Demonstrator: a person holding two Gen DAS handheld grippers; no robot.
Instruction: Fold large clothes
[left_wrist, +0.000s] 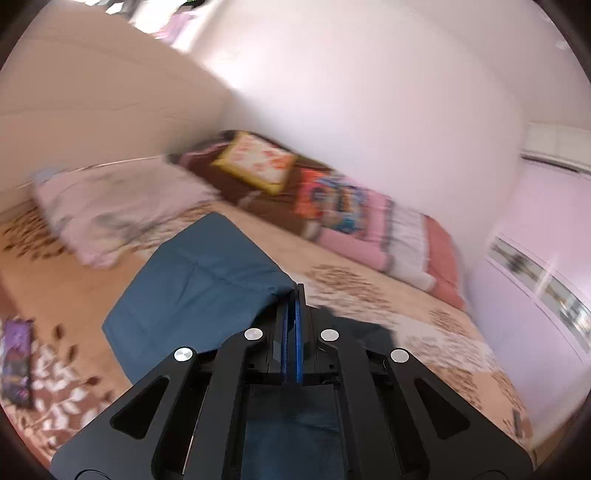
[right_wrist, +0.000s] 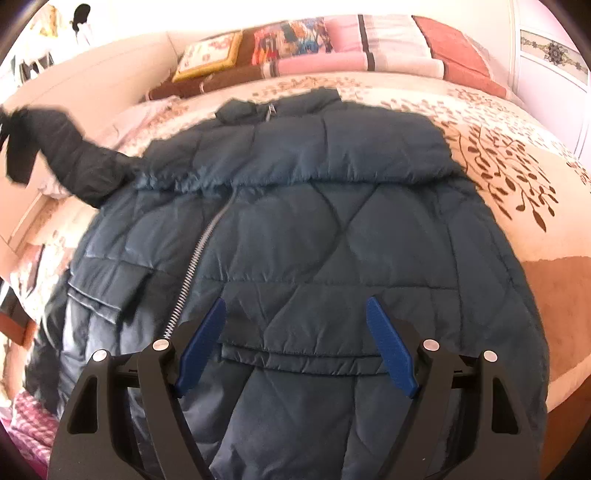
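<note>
bed (right_wrist: 498, 110) leaf-print cover, pillows at wall | jacket (right_wrist: 314, 229) spread flat | left gripper (left_wrist: 294, 295) clamps jacket sleeve | right gripper (right_wrist: 295, 314) fingers apart, above jacket

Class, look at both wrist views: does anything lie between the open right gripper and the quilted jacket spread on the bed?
Nothing visible does. The right gripper hangs open directly over the jacket, its blue fingers framing bare quilted fabric. The left gripper is already shut on the jacket's sleeve.

Dark teal quilted jacket (right_wrist: 314, 240) flat on bed, front up.
</note>
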